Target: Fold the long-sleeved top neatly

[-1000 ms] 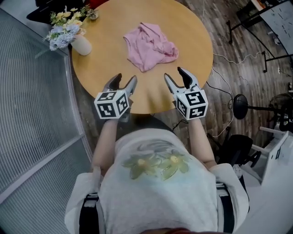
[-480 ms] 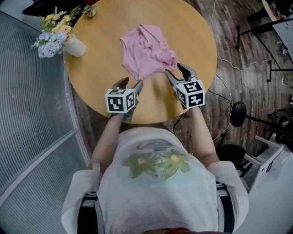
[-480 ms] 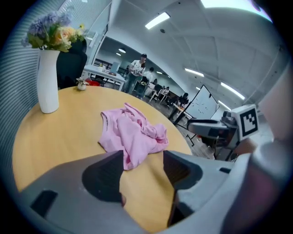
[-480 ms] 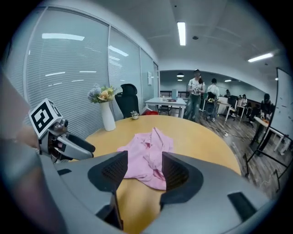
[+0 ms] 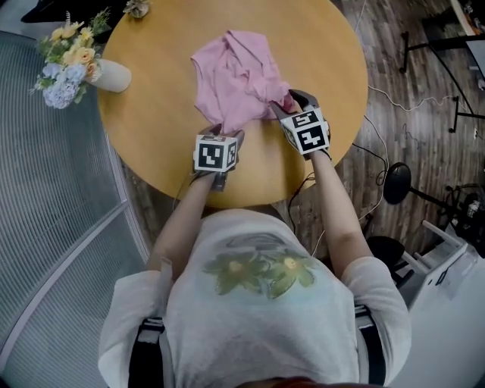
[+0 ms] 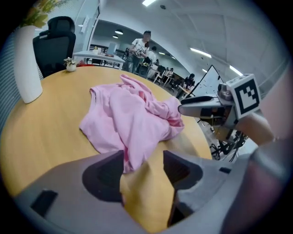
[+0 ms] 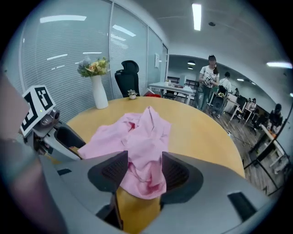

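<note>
A crumpled pink long-sleeved top [image 5: 233,76] lies on the round wooden table [image 5: 159,144], a little right of centre. My left gripper [image 5: 226,135] is at the top's near hem. In the left gripper view its jaws stand open [image 6: 143,165], and a tongue of the pink top [image 6: 130,121] reaches between them. My right gripper [image 5: 286,104] is at the top's right side. Its jaws are also open [image 7: 143,172], with a bunched fold of the top [image 7: 137,141] lying in the gap. Each gripper shows in the other's view: the right gripper [image 6: 201,106] and the left gripper [image 7: 62,137].
A white vase of flowers [image 5: 106,74] stands at the table's left edge, and a small ornament [image 5: 136,7] at the far edge. The near table rim runs just behind both grippers. Cables and a black stand [image 5: 398,182] are on the floor at right. People stand far off [image 7: 210,82].
Both grippers have moved forward from the table's near edge to the pink top. The left one now reaches its near hem and the right one its right side.
</note>
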